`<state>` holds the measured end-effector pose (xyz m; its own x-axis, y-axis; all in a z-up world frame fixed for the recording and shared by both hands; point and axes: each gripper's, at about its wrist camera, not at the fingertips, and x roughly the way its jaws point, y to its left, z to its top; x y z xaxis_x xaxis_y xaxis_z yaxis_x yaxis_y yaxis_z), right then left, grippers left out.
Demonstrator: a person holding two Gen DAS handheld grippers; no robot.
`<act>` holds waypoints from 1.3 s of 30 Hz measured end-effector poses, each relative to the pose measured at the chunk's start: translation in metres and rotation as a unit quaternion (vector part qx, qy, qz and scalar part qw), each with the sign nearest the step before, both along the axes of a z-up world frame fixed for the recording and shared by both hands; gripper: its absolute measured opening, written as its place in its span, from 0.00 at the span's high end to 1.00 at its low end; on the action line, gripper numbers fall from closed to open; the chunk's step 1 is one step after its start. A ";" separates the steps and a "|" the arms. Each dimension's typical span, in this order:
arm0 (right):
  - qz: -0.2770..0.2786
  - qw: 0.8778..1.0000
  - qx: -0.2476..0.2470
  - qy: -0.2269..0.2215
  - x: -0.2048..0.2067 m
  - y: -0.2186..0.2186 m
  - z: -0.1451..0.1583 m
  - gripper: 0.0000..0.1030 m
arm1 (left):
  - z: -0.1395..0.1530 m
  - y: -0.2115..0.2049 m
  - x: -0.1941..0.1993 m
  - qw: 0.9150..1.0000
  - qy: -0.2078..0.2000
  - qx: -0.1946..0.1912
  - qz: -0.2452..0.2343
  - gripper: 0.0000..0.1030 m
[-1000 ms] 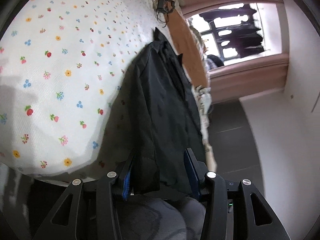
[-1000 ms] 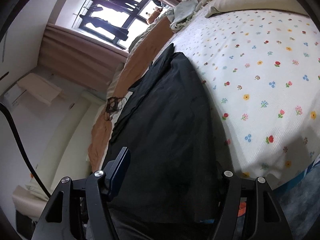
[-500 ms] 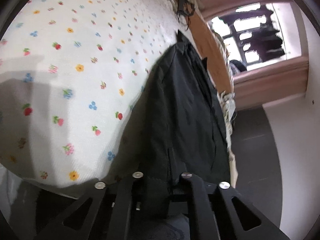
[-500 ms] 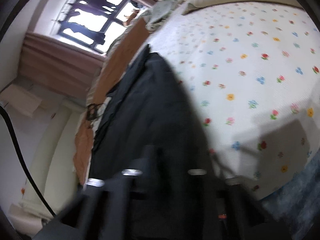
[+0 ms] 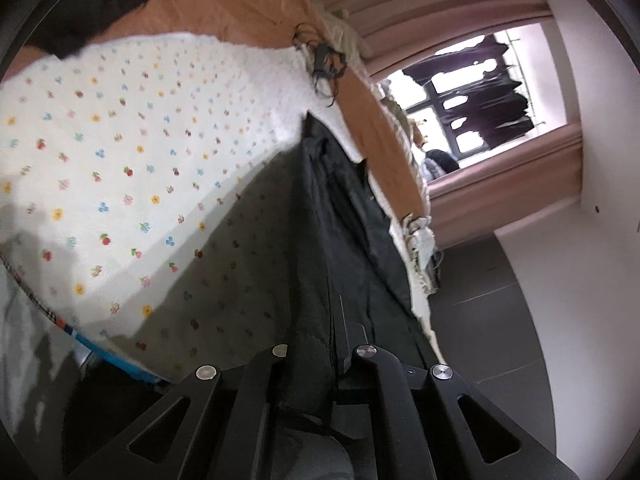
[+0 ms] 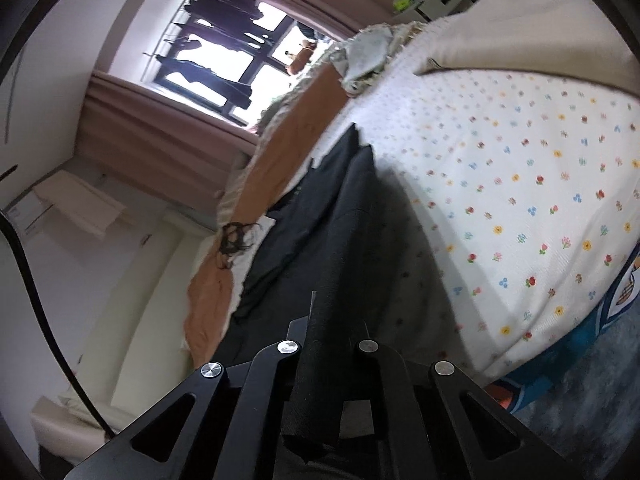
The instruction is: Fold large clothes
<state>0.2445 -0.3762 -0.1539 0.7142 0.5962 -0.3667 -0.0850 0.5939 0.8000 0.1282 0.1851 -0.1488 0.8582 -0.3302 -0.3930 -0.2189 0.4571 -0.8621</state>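
A large black garment point(image 5: 344, 216) lies stretched along the edge of a bed with a white flowered sheet point(image 5: 120, 168). My left gripper point(image 5: 320, 354) is shut on the garment's near edge and lifts it off the sheet. In the right wrist view the same black garment point(image 6: 340, 232) runs away from me, and my right gripper point(image 6: 330, 340) is shut on another part of its near edge, also raised. The pinched cloth hides the fingertips of both grippers.
An orange blanket point(image 5: 248, 12) lies along the bed's far side with a tangle of black cable point(image 5: 324, 64) on it. A cream pillow point(image 6: 520, 28) lies at the bed's head. A window with hanging clothes point(image 6: 224, 52) and dark floor point(image 5: 480, 304) lie beyond the bed.
Both grippers closed from open onto the garment's near edge, then lifted it. The cloth now rises off the sheet and casts a wider shadow.
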 end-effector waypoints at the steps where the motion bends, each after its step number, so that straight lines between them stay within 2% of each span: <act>1: 0.001 1.000 0.001 -0.002 -0.002 0.000 0.004 0.96 | 0.004 0.001 -0.006 1.000 -0.005 -0.001 0.002 0.97; 5: 0.008 1.000 0.005 -0.019 -0.025 -0.005 0.022 0.96 | 0.016 0.004 -0.028 1.000 -0.018 -0.005 0.005 0.97; 15: 0.023 0.999 0.010 -0.041 -0.084 -0.008 0.043 0.96 | 0.039 -0.003 -0.085 0.999 -0.048 -0.006 0.007 0.97; 27: 0.038 0.995 0.044 -0.086 -0.154 -0.015 0.081 0.96 | 0.085 -0.004 -0.156 0.994 -0.111 -0.010 0.013 0.97; 35: 0.048 0.990 0.065 -0.113 -0.164 -0.013 0.125 0.96 | 0.127 -0.004 -0.177 0.990 -0.142 -0.004 0.020 0.97; 39: 0.050 0.989 0.069 -0.120 -0.157 -0.009 0.133 0.96 | 0.139 -0.001 -0.172 0.989 -0.147 0.001 0.024 0.97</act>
<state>0.0872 -0.3853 -0.0209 0.7059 0.7006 -0.1039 -0.3356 0.4599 0.8221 -0.0439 0.1838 -0.0098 0.9498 -0.2868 -0.1253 0.0193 0.4533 -0.8912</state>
